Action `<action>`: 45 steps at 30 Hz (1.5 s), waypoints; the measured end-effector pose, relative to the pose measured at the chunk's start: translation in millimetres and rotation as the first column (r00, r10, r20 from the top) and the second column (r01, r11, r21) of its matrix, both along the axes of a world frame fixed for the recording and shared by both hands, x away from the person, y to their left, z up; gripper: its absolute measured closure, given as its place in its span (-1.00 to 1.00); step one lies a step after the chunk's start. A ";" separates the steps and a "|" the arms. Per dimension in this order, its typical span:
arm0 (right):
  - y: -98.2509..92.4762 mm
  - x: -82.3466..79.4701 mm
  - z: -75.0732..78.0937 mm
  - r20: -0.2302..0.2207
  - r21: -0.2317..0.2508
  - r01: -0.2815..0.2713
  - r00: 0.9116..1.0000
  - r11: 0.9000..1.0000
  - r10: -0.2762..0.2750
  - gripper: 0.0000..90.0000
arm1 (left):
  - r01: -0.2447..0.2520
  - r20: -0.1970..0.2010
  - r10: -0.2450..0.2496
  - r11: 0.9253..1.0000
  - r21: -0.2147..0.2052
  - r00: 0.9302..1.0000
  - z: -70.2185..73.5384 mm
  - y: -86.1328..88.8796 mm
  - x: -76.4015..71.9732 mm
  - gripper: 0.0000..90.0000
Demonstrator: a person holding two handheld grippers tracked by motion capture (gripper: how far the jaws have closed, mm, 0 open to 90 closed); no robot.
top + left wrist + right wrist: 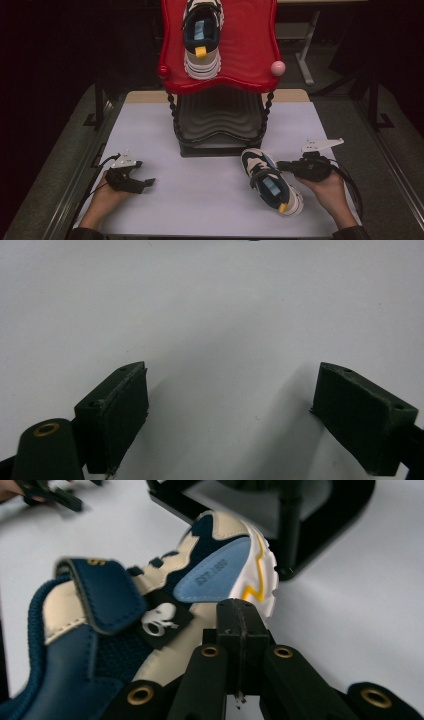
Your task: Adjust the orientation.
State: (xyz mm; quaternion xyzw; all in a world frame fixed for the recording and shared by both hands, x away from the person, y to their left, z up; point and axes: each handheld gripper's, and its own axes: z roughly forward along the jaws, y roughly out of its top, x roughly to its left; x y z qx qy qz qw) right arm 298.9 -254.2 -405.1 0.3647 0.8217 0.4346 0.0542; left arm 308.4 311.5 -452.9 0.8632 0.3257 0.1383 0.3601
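Your right tool (281,164), jaws pressed flat together with nothing between them, touches the side of the shoe (271,181) at lower right of the high view. A shove there could spin or tip it (nothing grips it). Its long axis runs diagonally, toe up-left toward the rack (220,125), heel lower right. Your left tool (145,184) stands open over bare counter (200,200).

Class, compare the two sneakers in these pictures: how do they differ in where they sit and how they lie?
1. The sneaker on the red shelf sits up on the rack's top tier; the sneaker on the table lies low on the white surface.
2. The shelf sneaker lines up straight with the shelf, heel toward the person; the table sneaker lies slanted, beside the shut right gripper.
Both share navy, cream and yellow colouring.
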 end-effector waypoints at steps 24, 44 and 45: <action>-47.7 -3.7 -21.3 -0.071 0.013 0.068 0.995 0.998 -0.067 0.99 | 0.000 0.001 0.000 1.000 0.000 1.000 0.0 -0.1 -0.1 -0.69; -31.0 -27.0 -33.3 -0.161 -0.038 -0.106 0.982 0.994 0.098 0.99 | -0.001 0.002 0.001 1.000 -0.002 1.000 -0.2 -0.1 0.0 -0.69; -28.3 -27.7 -33.7 -0.166 -0.031 -0.123 0.979 0.992 0.116 0.99 | -0.001 0.002 0.001 1.000 -0.002 1.000 -0.2 -0.1 0.0 -0.69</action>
